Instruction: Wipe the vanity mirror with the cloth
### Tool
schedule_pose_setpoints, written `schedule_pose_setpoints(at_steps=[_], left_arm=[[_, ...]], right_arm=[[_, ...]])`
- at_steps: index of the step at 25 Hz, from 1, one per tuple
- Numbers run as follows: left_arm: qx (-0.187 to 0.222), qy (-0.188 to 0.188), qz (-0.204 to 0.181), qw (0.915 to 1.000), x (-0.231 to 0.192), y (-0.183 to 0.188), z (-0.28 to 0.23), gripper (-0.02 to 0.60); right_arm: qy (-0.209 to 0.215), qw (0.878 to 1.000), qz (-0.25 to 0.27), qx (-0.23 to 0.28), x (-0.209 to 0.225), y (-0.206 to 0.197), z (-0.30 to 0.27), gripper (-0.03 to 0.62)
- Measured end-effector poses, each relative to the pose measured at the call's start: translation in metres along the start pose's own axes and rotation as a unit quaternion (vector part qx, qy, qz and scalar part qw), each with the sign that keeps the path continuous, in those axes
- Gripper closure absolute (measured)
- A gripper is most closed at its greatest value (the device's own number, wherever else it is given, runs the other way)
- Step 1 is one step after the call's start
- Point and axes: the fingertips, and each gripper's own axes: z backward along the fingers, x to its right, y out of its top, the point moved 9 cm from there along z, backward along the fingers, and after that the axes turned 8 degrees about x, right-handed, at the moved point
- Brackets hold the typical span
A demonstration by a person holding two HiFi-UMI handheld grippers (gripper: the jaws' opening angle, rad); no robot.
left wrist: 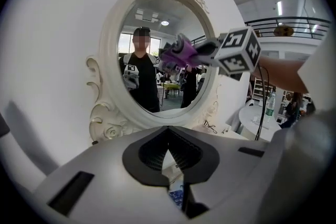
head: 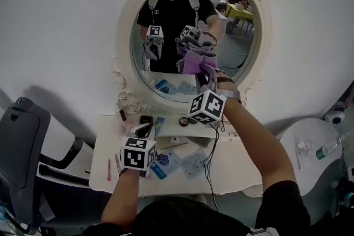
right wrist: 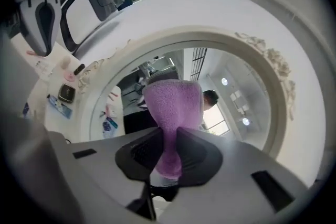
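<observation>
An oval vanity mirror (head: 166, 36) in a white carved frame hangs on the wall above a white vanity table (head: 238, 171). My right gripper (head: 203, 75) is raised to the lower right of the glass, shut on a purple cloth (head: 197, 62) that lies against the mirror. In the right gripper view the cloth (right wrist: 173, 107) is pinched between the jaws and fans out ahead of them toward the mirror (right wrist: 236, 107). My left gripper (head: 141, 132) hangs low over the table's left part, shut and empty. From there the left gripper view looks up at the mirror (left wrist: 152, 23) and the cloth (left wrist: 178, 55).
Small packets, a dark compact (head: 145, 119) and a black cable (head: 209, 157) litter the vanity top. A grey chair (head: 22, 141) stands at the left. A round white table (head: 312, 143) with bottles stands at the right.
</observation>
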Motion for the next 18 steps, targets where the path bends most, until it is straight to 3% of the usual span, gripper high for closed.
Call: schedule_pose_setpoints(at_steps=[4,8,12,18], left_arm=[[0.004,-0.031,-0.009,0.9995,0.019,0.008,-0.02,0.58],[0.012,-0.051,-0.019,0.9985,0.036,0.017,-0.03,0.58],[0.014,-0.057,-0.018,0.9981,0.043,0.018,-0.036,0.579],[0.011,-0.055,-0.018,0.9982,0.044,0.014,-0.035,0.58]], right_arm=[[-0.075,0.997,0.008,-0.014,0.089,-0.01,0.017,0.52],[-0.121,0.991,0.0,-0.052,0.154,-0.03,0.021,0.52],[-0.129,0.988,-0.004,-0.086,0.177,-0.058,0.011,0.52],[-0.139,0.987,-0.023,-0.082,0.175,-0.07,0.01,0.52]])
